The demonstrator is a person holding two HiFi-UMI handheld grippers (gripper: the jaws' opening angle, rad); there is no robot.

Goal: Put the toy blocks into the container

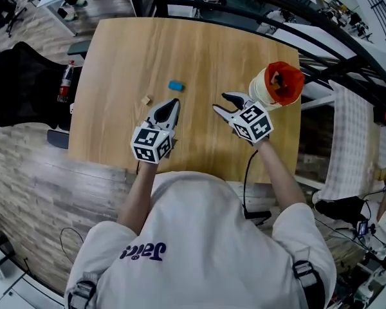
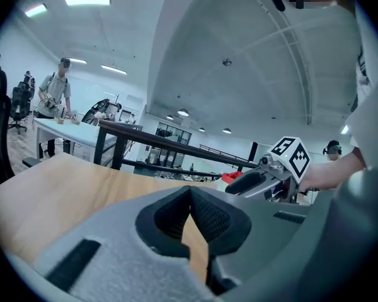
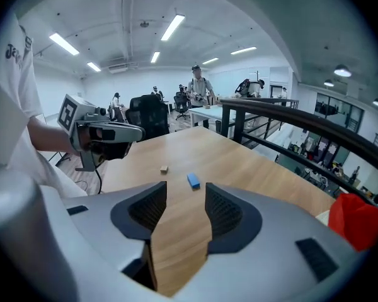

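Wide wooden table point(image 1: 116, 56) fills the head view. The cream container point(image 1: 276, 85) with its red-lined mouth sits right at the table's right edge, near the far corner. Its mouth shows red toward the camera, but what lies inside can't be made out. Plenty of bare wood all round: the far half of the table is open, and so is the stretch between the blocks and the container.

Right gripper point(image 1: 220, 102) hangs over the table just beside the container, on its left. Its jaws stand partly apart with only tabletop showing between them, nothing held. Left gripper point(image 1: 174, 102) is over the near middle, its tips touching each other, pinched on nothing.

Blue block point(image 1: 175, 85) lies flat just beyond the left gripper's tip. Its long axis runs across the table, roughly parallel with the far edge. The small tan block point(image 1: 146, 100) sits near it to the left, apart from it, out on the table and well apart from the container.
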